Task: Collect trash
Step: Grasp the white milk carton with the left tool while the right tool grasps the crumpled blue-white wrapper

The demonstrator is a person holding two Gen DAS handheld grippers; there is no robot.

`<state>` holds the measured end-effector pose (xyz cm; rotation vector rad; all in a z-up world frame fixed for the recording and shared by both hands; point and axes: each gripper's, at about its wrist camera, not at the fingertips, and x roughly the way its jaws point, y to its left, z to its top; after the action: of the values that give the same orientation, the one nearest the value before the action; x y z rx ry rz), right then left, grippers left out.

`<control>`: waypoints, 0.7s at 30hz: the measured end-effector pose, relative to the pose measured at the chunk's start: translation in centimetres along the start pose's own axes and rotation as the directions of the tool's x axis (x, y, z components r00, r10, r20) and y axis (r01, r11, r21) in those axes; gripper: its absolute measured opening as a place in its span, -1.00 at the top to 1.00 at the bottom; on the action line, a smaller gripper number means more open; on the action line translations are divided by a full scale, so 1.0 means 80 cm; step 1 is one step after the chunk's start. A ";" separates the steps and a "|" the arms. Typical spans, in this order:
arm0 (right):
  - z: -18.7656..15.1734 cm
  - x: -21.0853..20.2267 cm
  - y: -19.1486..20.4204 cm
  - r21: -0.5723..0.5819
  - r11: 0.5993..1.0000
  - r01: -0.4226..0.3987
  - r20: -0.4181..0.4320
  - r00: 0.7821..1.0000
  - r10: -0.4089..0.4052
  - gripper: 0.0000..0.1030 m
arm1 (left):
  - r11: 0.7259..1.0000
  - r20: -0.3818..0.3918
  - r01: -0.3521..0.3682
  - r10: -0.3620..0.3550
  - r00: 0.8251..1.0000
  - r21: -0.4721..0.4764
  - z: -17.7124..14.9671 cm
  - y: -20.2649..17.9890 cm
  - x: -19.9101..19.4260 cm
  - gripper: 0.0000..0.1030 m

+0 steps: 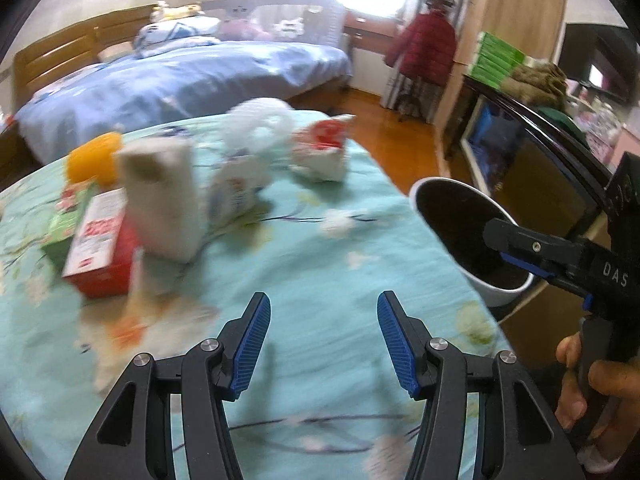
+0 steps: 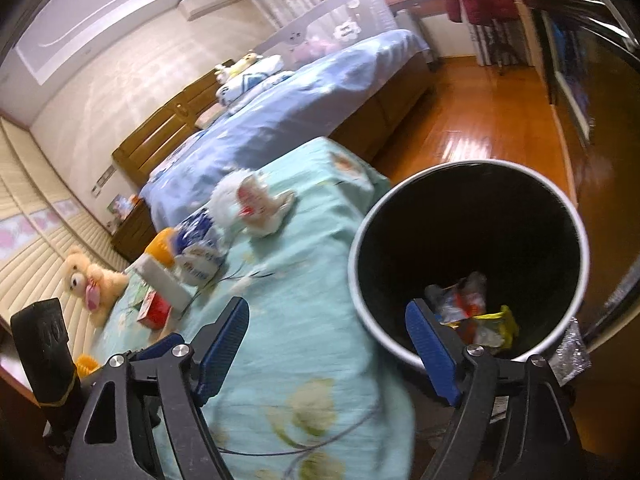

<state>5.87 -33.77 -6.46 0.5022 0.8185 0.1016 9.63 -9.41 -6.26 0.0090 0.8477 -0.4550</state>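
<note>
My left gripper (image 1: 324,332) is open and empty above the teal flowered cloth (image 1: 320,264). Trash lies beyond it on the cloth: a red box (image 1: 100,252), a white carton (image 1: 160,200), an orange piece (image 1: 94,158), a blue-and-white packet (image 1: 236,188), crumpled white plastic (image 1: 260,120) and a red-and-white wrapper (image 1: 324,148). A white bin with a black inside (image 2: 480,220) stands at the cloth's right edge and holds several wrappers (image 2: 476,312). My right gripper (image 2: 328,328) is open and empty at the bin's near rim. One of its fingers (image 1: 520,246) shows over the bin (image 1: 460,240) in the left wrist view.
A bed with blue bedding (image 1: 180,76) lies behind the cloth. Wooden floor (image 2: 480,112) runs to the right of it, beside a dark cabinet (image 1: 532,168). A teddy bear (image 2: 90,280) sits at the far left. A red jacket (image 1: 428,44) hangs by the window.
</note>
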 end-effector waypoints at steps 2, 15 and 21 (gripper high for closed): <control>-0.004 0.007 0.010 -0.008 1.000 -0.012 -0.012 1.000 0.012 -0.60 | 1.000 0.003 -0.010 0.010 1.000 -0.024 -0.004 0.009 -0.010 -0.08; -0.015 0.048 0.075 -0.075 0.994 -0.075 -0.063 0.996 0.070 -0.60 | 0.986 0.028 -0.104 0.109 0.994 -0.131 -0.032 0.058 -0.054 -0.08; -0.020 0.067 0.102 -0.117 0.989 -0.094 -0.088 0.993 0.084 -0.60 | 0.974 0.030 -0.147 0.155 0.987 -0.172 -0.038 0.071 -0.063 -0.08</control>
<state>9.27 -24.49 -7.17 0.4222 0.8654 0.2550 6.76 -1.72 -5.63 -0.0919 0.8342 -0.2384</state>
